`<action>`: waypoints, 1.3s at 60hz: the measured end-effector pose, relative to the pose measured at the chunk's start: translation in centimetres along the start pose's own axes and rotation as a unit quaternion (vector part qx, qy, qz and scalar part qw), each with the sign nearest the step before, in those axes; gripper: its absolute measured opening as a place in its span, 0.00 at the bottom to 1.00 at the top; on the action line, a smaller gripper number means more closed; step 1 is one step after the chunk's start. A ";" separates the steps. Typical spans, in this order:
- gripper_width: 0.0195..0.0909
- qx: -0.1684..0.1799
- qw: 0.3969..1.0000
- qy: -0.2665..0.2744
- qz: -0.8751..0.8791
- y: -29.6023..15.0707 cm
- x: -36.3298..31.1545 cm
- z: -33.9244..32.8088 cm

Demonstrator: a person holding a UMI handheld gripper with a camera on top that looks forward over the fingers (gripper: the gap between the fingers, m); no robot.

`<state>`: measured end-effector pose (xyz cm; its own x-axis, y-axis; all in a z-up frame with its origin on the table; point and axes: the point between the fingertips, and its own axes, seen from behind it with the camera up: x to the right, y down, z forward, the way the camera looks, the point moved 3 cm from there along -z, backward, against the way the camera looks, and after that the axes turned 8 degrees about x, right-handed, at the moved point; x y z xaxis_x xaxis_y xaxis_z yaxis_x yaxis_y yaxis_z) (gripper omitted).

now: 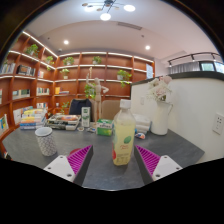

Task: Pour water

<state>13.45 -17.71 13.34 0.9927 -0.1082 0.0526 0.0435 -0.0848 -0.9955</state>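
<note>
Tool (111, 160) wide open, empty; one bottle (123, 134) ahead, one cup (46, 141) beside.

No text, brand, number or sign can be read here. The bottle (123, 134) standing on the surface (110, 165) just ahead of the tool's fingers has a label band, but its print is too small to make out. The small green box (104, 127) just left of the bottle shows colour only, no legible words. The packages (62, 121) farther left on the surface and the goods on the far shelves (90, 75) carry markings that stay unreadable. The white wall plate (217, 123) at the right bears no lettering that can be told.
</note>
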 end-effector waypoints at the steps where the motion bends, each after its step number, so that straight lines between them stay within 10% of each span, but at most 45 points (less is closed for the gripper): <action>1: 0.90 0.009 1.000 -0.001 0.000 1.7 2.0 1.3; 19: 0.90 0.040 0.999 -0.012 0.008 1.5 5.6 11.1; 42: 0.25 0.067 0.998 -0.015 -0.007 1.9 5.4 13.5; 78: 0.23 0.067 0.900 -0.056 -0.427 -2.6 -4.6 12.8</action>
<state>10.18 -4.33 14.62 0.5958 0.0410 0.8021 0.8017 0.0305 -0.5970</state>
